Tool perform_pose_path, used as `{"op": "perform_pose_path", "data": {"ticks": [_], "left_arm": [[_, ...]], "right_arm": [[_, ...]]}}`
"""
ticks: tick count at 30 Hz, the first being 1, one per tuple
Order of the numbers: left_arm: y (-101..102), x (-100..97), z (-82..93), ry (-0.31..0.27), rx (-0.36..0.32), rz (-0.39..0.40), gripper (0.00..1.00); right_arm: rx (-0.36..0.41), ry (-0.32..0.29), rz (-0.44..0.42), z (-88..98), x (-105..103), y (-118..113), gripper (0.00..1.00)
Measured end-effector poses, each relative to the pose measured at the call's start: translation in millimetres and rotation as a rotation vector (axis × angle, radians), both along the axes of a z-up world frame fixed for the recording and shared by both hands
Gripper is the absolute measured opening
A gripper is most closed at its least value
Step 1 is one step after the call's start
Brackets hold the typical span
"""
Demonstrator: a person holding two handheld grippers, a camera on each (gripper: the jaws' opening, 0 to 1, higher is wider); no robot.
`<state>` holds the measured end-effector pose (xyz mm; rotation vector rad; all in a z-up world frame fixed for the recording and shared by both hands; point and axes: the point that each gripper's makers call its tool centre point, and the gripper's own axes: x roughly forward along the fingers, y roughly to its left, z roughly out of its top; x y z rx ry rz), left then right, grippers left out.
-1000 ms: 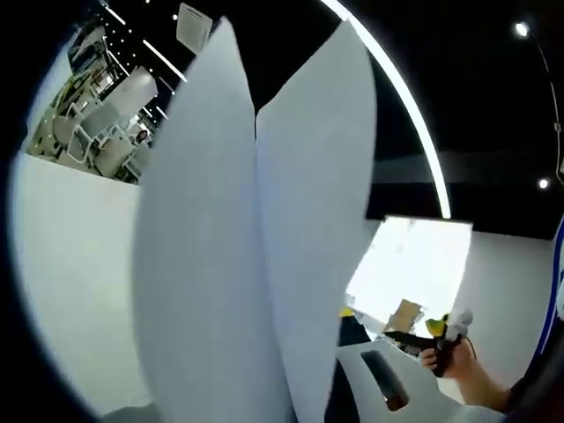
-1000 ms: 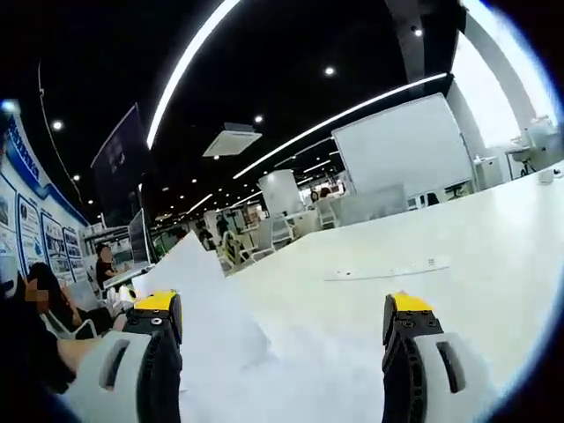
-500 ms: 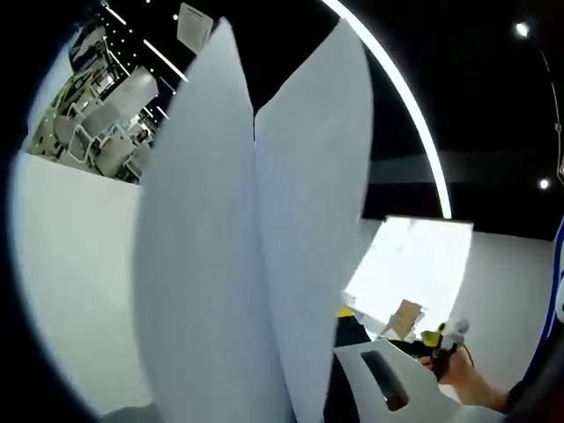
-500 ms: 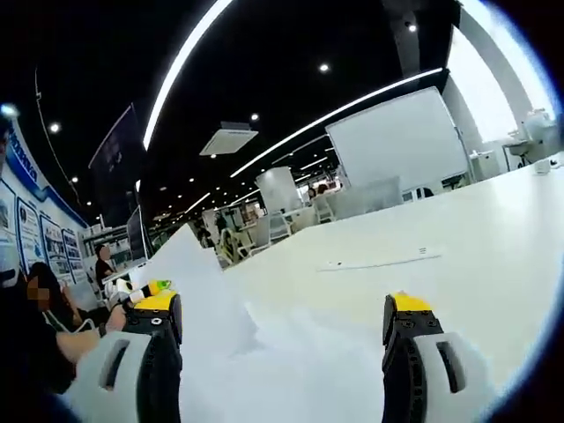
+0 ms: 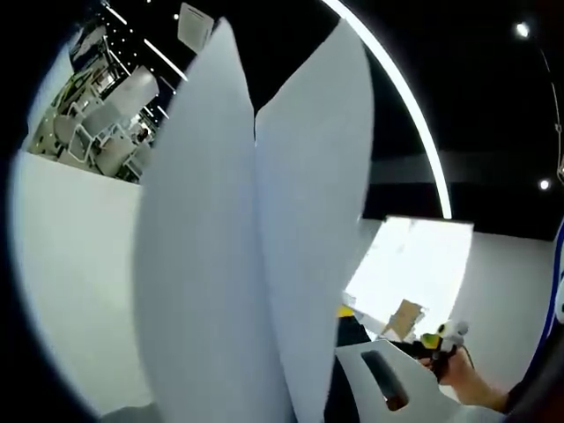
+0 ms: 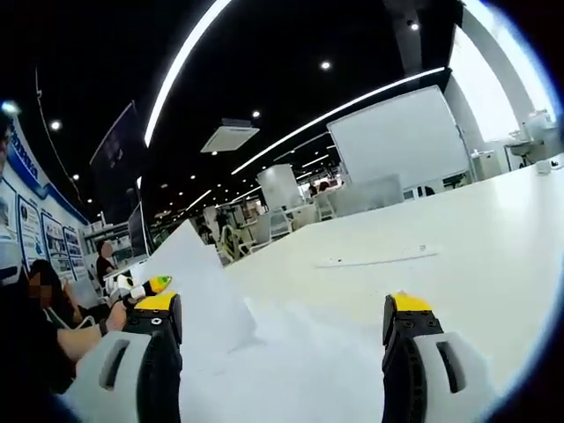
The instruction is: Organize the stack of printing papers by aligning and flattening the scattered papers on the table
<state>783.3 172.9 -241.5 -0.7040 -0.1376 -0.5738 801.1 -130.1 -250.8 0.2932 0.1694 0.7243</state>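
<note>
Right hand-held gripper [image 6: 282, 352] gapes wide, empty, above bench [image 6: 458, 238]. Left hand-held gripper's state: cannot tell. Paper sheets [image 5: 247, 264] stand upright, center frame.

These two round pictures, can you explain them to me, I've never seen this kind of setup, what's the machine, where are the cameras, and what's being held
There is no robot arm here. A person holds a hand tool with two jaws, called a gripper, in each hand, and a fisheye camera rides on each one, which is why the pictures are round.

In the right gripper view, the right gripper rises from the bottom with its yellow-tipped jaws wide apart and nothing between them. Below them loose white papers lie on a long white table, and one sheet is lifted up at the left.

The left gripper view looks along the left gripper, but white sheets standing right in front of the lens hide its jaws. They are probably held there, though I cannot see the grip. At the lower right is the person's hand with the other tool.
</note>
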Motion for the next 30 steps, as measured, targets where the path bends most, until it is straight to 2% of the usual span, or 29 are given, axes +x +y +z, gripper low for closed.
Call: {"op": "perform_pose_path", "data": {"ticks": [4, 10, 30], "left_arm": [[0.7, 0.5, -0.4, 0.002, -0.002, -0.001, 0.07], [1.5, 1.2, -1.2, 0.005, -0.004, 0.0, 0.07], [2.4, 0.6, -1.3, 0.007, -0.011, 0.0, 0.07]], "right_arm": [[0.001, 0.005, 0.002, -1.2, -0.1, 0.0, 0.9], [0.042, 0.014, 0.007, 1.4, 0.5, -1.6, 0.9], [0.047, 0.027, 0.008, -1.3, -0.6, 0.1, 0.9]]}}
